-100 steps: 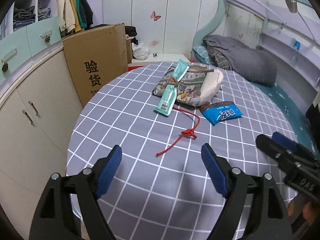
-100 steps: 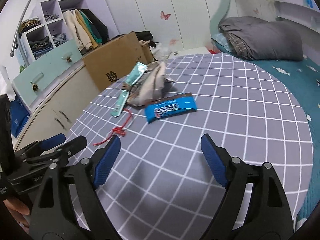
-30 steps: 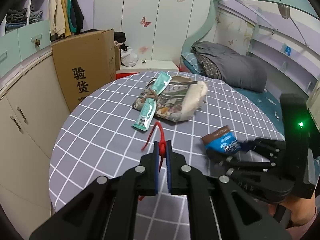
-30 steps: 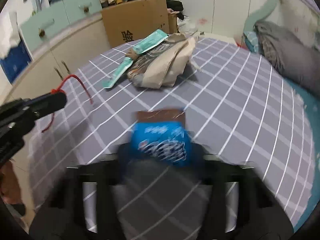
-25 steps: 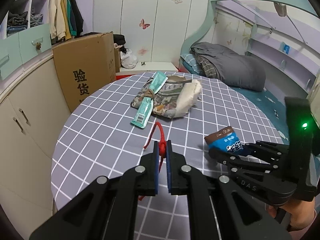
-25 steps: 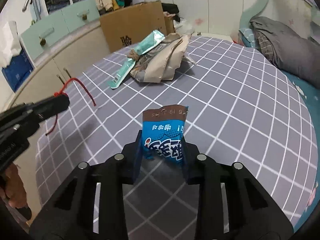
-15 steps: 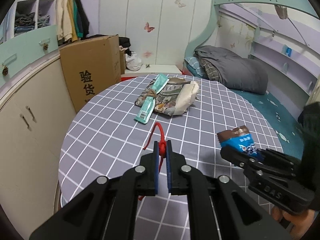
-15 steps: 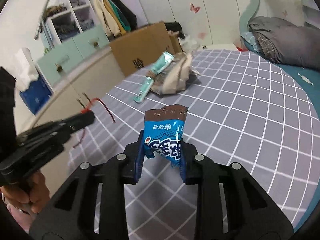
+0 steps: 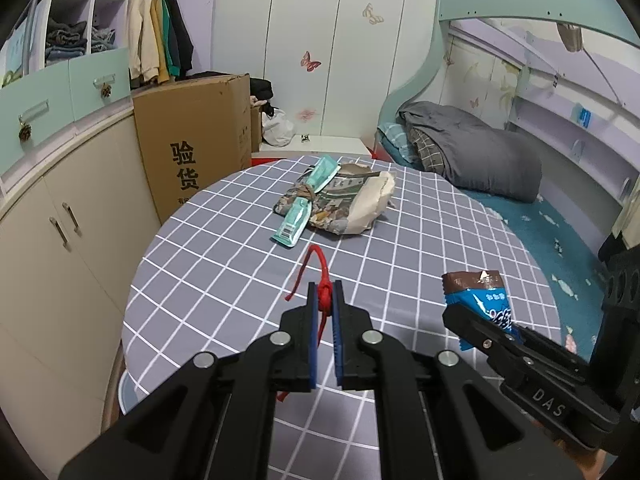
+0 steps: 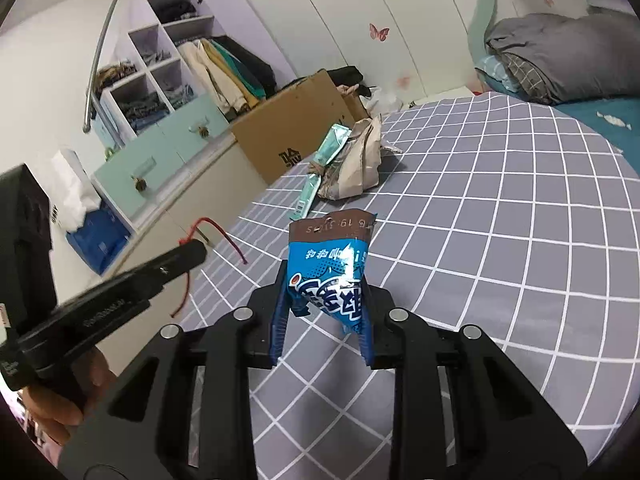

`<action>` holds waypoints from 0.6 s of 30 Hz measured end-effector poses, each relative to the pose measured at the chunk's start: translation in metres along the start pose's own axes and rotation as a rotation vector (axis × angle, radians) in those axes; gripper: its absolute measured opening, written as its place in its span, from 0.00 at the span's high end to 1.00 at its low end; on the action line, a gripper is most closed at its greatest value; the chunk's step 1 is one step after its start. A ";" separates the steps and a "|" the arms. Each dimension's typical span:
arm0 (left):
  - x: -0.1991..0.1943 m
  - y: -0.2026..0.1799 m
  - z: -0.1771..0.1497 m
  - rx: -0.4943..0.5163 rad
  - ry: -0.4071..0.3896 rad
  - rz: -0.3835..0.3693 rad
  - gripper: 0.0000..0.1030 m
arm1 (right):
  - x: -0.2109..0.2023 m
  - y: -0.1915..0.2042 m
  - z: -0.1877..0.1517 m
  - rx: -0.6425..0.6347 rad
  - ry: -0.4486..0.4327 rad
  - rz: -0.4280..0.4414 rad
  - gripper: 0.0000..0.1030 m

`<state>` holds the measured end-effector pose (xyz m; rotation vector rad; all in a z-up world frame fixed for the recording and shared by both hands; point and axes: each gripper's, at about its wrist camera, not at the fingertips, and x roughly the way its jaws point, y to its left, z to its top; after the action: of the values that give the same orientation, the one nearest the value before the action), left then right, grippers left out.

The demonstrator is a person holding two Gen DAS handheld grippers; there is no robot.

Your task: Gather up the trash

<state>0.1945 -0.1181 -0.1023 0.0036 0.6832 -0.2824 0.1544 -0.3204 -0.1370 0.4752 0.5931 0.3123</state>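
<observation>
My left gripper (image 9: pixel 325 294) is shut on a knotted red string (image 9: pixel 316 264) and holds it above the round table (image 9: pixel 224 264) with its grey checked cloth. The string also shows in the right wrist view (image 10: pixel 218 236), hanging from the left gripper (image 10: pixel 196 250). My right gripper (image 10: pixel 322 280) is shut on a blue and brown snack wrapper (image 10: pixel 330 256), lifted off the table; it also shows in the left wrist view (image 9: pixel 478 294). A teal wrapper (image 9: pixel 306 200) and a crumpled paper bag (image 9: pixel 348 204) lie at the table's far side.
A cardboard box (image 9: pixel 196 140) stands behind the table on the left, beside cream cabinets (image 9: pixel 68 236). A bed with a grey duvet (image 9: pixel 476 156) is on the right. A blue tissue box (image 10: pixel 94 232) sits on the cabinet.
Both grippers have risen and pulled back from the table, each still holding its item. The right gripper has tilted, so the wrapper stands higher against the room.
</observation>
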 end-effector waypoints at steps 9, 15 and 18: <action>-0.012 0.000 0.004 -0.006 -0.028 -0.037 0.94 | -0.021 -0.010 -0.001 0.062 -0.077 0.015 0.72; -0.028 0.005 0.007 -0.006 -0.069 -0.071 0.94 | -0.027 -0.004 0.001 0.071 -0.104 0.020 0.72; -0.036 0.014 0.009 -0.016 -0.090 -0.083 0.94 | -0.022 0.007 0.002 0.060 -0.092 0.030 0.72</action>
<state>0.1772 -0.0963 -0.0735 -0.0526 0.5965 -0.3545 0.1369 -0.3242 -0.1217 0.5538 0.5073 0.3004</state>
